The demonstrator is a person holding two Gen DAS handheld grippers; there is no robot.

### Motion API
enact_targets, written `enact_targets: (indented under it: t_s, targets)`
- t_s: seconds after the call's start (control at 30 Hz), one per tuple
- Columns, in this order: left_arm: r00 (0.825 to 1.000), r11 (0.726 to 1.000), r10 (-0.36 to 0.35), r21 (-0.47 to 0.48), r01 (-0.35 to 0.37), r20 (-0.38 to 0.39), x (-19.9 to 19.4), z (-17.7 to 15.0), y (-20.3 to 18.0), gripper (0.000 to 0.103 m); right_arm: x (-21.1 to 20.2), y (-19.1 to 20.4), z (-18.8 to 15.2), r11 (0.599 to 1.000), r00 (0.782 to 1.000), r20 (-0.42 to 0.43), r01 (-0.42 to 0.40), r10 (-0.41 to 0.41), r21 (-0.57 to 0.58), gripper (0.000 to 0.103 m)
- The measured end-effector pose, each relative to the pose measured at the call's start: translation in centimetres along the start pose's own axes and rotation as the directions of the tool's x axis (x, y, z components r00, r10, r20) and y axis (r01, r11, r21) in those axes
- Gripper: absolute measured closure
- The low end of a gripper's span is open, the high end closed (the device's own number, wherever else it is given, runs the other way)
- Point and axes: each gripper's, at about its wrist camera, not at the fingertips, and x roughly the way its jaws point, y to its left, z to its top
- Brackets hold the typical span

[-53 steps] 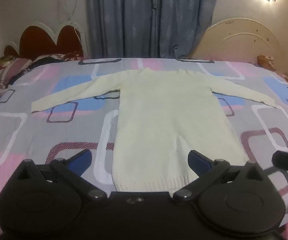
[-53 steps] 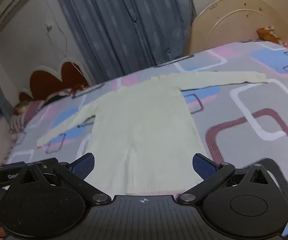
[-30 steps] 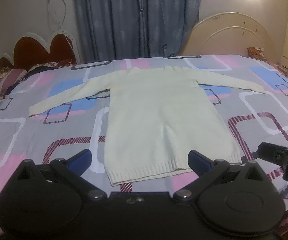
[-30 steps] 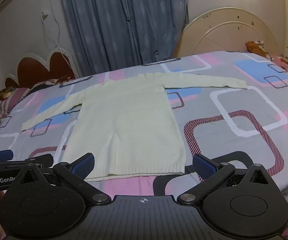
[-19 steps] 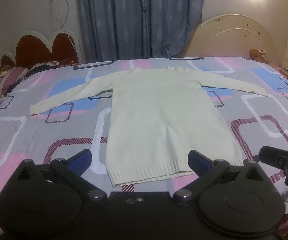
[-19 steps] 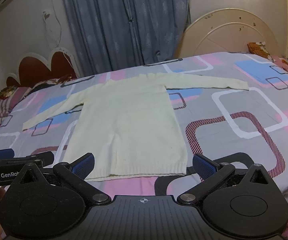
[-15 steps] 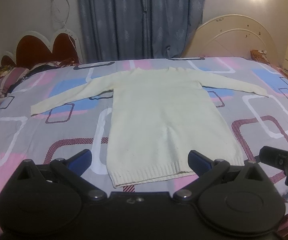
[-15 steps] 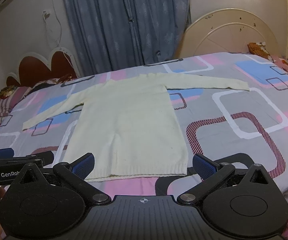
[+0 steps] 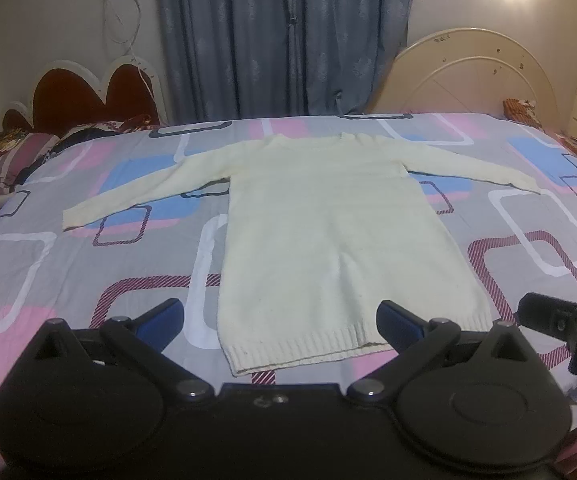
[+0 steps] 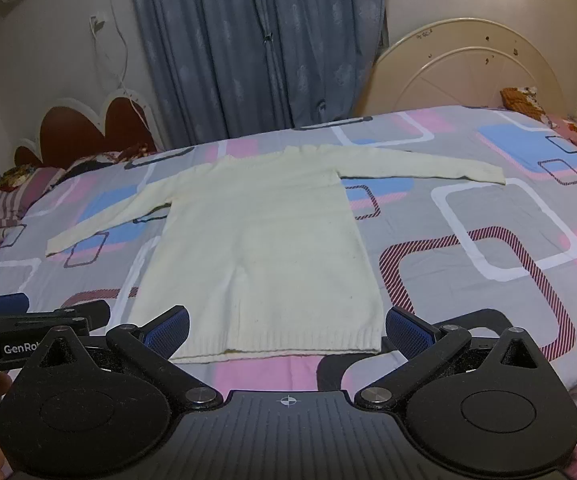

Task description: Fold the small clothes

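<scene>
A cream knit sweater (image 9: 328,236) lies flat on the bed, sleeves spread to both sides, ribbed hem towards me. It also shows in the right wrist view (image 10: 264,248). My left gripper (image 9: 280,316) is open and empty, held just short of the hem. My right gripper (image 10: 286,326) is open and empty, also near the hem. The right gripper's finger shows at the right edge of the left wrist view (image 9: 548,316). The left gripper shows at the left edge of the right wrist view (image 10: 28,320).
The bed has a patterned grey, pink and blue sheet (image 9: 88,264). Pillows (image 9: 4,160) and a dark red headboard (image 9: 88,100) are at the far left. A cream headboard (image 9: 472,76) stands at the far right. Blue curtains (image 9: 280,40) hang behind.
Both grippers drew back from over the sweater 1.8 s ago, so the whole hem came into view. Since 0.5 s ago nothing visibly moved.
</scene>
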Motion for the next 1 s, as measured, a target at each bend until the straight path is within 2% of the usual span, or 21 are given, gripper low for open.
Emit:
enact_targets:
  t_s: [1.0]
  targets:
    - [1.0, 1.0, -0.005, 0.01, 0.005, -0.005, 0.7, 0.5, -0.08, 0.0, 0.26, -0.38, 0.16, 1.0, 1.0, 0.002, 0.007, -0.007, 0.006, 0.0]
